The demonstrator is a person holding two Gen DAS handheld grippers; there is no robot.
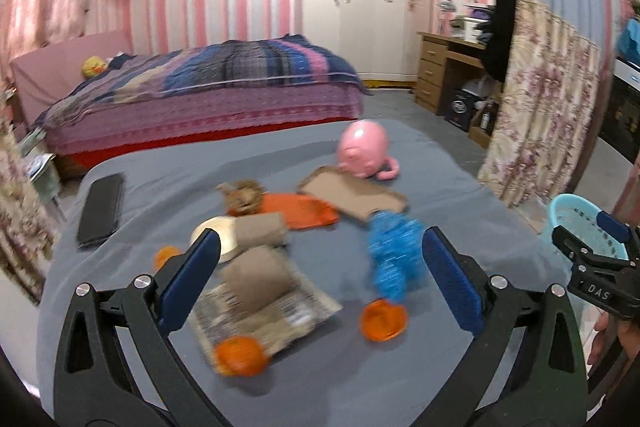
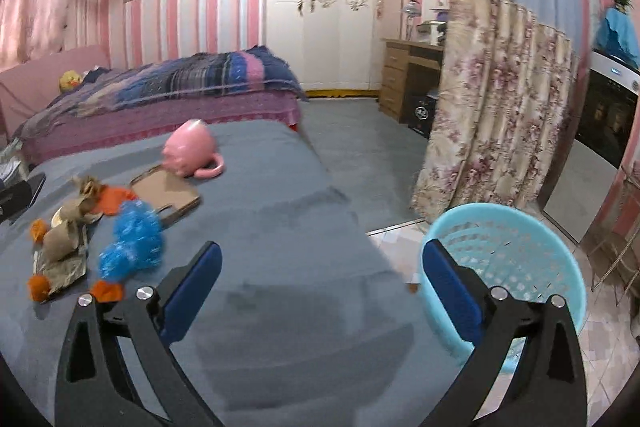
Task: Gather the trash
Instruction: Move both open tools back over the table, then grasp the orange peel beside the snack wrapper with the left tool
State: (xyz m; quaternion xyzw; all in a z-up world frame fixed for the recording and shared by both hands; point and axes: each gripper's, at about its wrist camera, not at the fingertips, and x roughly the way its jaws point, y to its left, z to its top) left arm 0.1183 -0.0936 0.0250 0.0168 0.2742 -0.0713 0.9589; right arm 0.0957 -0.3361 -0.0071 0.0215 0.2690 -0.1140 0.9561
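Trash lies on a grey-covered table (image 1: 280, 379): cardboard tubes (image 1: 256, 279) on a foil wrapper, orange peel pieces (image 1: 383, 319), a crumpled blue plastic piece (image 1: 394, 251), a flat cardboard piece (image 1: 352, 195) and an orange rag (image 1: 300, 211). My left gripper (image 1: 320, 255) is open and empty, just above the tubes and the blue plastic. My right gripper (image 2: 320, 263) is open and empty over the table's right edge, beside a light blue basket (image 2: 552, 267) on the floor. The trash also shows at the left of the right wrist view, with the blue plastic (image 2: 134, 241) nearest.
A pink piggy bank (image 1: 362, 149) stands at the table's far side. A black flat case (image 1: 100, 209) lies at the table's left. A bed (image 1: 200, 95), a wooden desk (image 1: 440, 67) and a floral curtain (image 1: 540, 99) stand beyond. The right gripper (image 1: 592, 259) shows at the right of the left wrist view.
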